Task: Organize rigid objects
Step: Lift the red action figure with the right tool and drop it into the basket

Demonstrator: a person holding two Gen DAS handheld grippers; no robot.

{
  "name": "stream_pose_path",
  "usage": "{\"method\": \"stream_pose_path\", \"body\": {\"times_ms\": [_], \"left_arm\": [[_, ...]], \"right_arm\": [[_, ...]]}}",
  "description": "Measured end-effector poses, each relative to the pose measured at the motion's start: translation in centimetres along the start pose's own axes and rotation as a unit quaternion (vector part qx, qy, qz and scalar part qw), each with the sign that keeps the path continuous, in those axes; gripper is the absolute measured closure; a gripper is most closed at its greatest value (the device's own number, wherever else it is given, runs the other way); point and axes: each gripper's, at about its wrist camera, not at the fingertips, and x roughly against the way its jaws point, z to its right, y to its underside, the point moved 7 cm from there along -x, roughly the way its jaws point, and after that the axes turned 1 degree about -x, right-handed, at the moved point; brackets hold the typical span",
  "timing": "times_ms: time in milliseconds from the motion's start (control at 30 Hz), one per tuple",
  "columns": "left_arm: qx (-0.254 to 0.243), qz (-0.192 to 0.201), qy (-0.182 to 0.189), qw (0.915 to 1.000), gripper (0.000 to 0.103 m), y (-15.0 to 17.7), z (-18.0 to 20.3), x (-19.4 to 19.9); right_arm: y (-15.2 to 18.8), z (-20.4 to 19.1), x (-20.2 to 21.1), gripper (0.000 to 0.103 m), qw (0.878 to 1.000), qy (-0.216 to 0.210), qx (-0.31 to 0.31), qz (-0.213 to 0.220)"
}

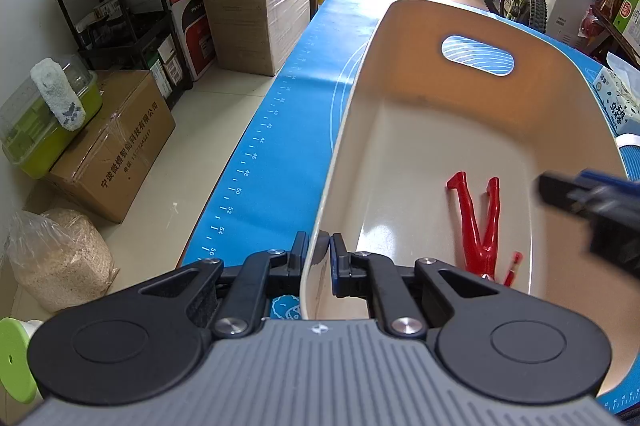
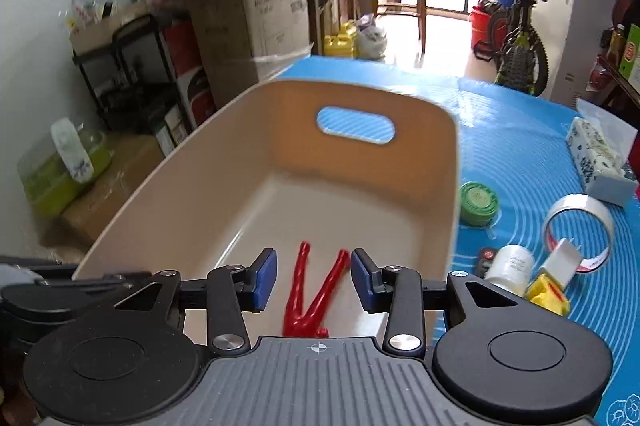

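Green tin [image 2: 478,203] and tape roll [image 2: 579,231] beside basket [image 2: 452,162].

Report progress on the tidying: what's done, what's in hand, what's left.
Done: the red figure lies inside the beige bin. In hand: the left gripper clamps the bin's near rim; the right gripper hangs open and empty above it. Left on the mat: green tin, tape roll, white jar, yellow piece.

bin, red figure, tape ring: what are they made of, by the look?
Bin: likely rigid plastic, cream, semi-gloss; thin moulded wall, rounded corners, cut-out handle, floor reflects light.
Red figure: probably glossy hard plastic or vinyl; bright highlights along the legs.
Tape ring: clear plastic film, shiny; the blue mat shows through it. Whether its core is plastic or card is unclear.
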Motion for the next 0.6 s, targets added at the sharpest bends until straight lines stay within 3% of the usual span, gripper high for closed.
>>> {"method": "stream_pose_path", "body": {"times_ms": [67, 167, 267, 500, 600], "left_arm": [[0.000, 0.000, 0.000, 1.0000, 0.090, 0.0, 0.0, 0.0], [0.000, 0.000, 0.000, 1.0000, 0.090, 0.0, 0.0, 0.0], [0.000, 0.000, 0.000, 1.0000, 0.090, 0.0, 0.0, 0.0], [0.000, 0.000, 0.000, 1.0000, 0.090, 0.0, 0.0, 0.0], [-0.001, 0.000, -0.001, 1.0000, 0.090, 0.0, 0.0, 0.0]], "right_arm": [[-0.6, 1.5, 1.1, 0.050, 1.000, 0.007, -0.017, 0.015], [-1.5, 4.3, 2.3, 0.036, 0.998, 0.026, -0.043, 0.033], [-1.9, 7.7, 2.8, 0.035, 0.996, 0.057, -0.063, 0.041], [0.3, 16.6, 1.0, 0.035, 0.976, 0.135, -0.173, -0.001], [1.7, 18.9, 0.0, 0.035, 0.968, 0.161, -0.190, -0.018]]}}
